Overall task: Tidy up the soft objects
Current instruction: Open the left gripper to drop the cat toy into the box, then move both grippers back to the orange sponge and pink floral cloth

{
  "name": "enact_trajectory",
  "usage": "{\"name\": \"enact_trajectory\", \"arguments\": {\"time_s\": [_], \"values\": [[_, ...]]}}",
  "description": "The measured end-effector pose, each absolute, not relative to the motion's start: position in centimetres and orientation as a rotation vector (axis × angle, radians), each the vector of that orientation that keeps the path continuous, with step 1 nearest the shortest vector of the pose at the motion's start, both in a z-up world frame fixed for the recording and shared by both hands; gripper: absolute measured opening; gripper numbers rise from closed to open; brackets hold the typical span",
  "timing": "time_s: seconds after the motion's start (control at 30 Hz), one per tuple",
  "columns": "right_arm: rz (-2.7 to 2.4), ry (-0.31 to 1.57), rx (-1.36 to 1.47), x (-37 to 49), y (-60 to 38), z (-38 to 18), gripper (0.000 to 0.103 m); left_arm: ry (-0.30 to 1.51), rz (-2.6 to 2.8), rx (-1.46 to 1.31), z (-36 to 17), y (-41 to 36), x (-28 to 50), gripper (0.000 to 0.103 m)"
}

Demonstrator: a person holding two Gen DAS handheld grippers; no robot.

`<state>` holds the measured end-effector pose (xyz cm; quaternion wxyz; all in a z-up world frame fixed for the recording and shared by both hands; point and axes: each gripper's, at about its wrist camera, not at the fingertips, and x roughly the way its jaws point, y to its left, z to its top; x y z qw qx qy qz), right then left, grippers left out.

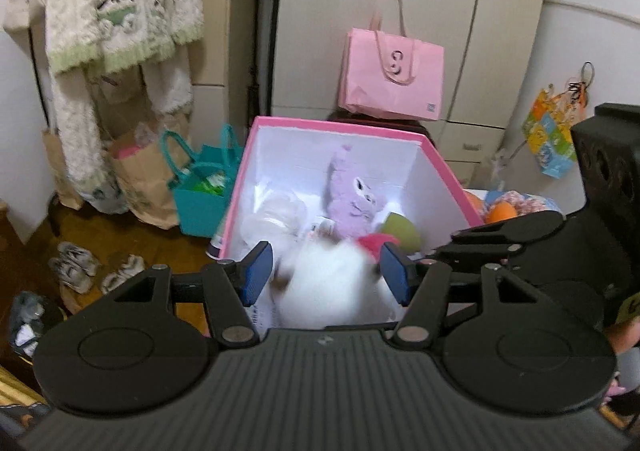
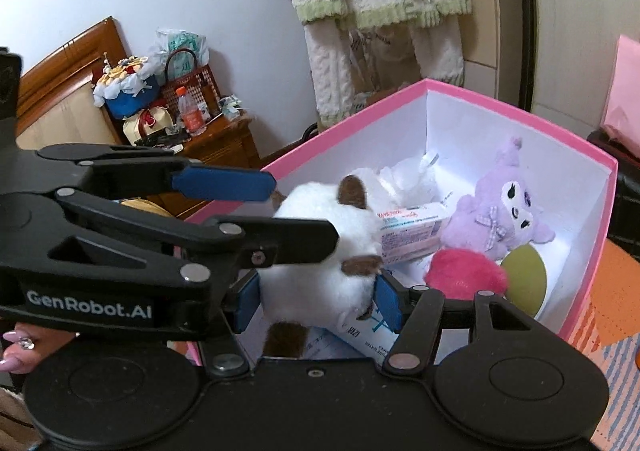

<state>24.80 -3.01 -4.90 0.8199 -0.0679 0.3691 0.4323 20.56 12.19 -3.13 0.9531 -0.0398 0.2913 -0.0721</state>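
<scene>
A pink box (image 1: 340, 127) (image 2: 520, 107) with white walls stands open below both grippers. A white plush with brown patches (image 2: 320, 235) hangs over its near end, blurred in the left wrist view (image 1: 328, 283). My right gripper (image 2: 318, 301) is shut on the plush's body, both blue pads against its sides. My left gripper (image 1: 326, 275) (image 2: 306, 211) straddles the same plush, with a gap showing beside its left pad. Inside the box lie a purple plush (image 2: 496, 211) (image 1: 356, 199), a pink fuzzy ball (image 2: 464, 275), a green round thing (image 2: 524, 279) and a tissue pack (image 2: 408, 235).
A pink bag (image 1: 394, 79) hangs on the wardrobe behind the box. A teal bag (image 1: 200, 187), paper bags and shoes (image 1: 76, 263) sit on the floor to the left. Fleece pajamas (image 1: 120, 11) hang nearby. A cluttered nightstand (image 2: 216, 139) is at the left, orange balls (image 1: 500, 213) to the right.
</scene>
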Motion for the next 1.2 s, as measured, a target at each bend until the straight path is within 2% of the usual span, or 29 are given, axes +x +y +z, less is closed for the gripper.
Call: {"name": "enact_trajectory", "arguments": {"time_s": [0.1, 0.5, 0.87, 1.2], "values": [[0.912, 0.77, -0.137, 24.6, -3.6, -4.6, 0.066, 0.57, -0.134, -0.099, -2.6, 12.5, 19.9, 0.065], [0.878, 0.691, -0.122, 21.0, -8.9, -1.5, 0.066, 0.515, -0.179, -0.014, 0.6, 10.5, 15.3, 0.069], [0.81, 0.629, -0.118, 16.0, -17.0, 0.8, 0.066, 0.591, -0.373, 0.03, 2.6, 6.7, 11.9, 0.07], [0.721, 0.599, -0.101, 12.7, -24.2, 0.8, 0.066, 0.621, -0.533, 0.074, 2.2, 0.9, 11.4, 0.07]]}}
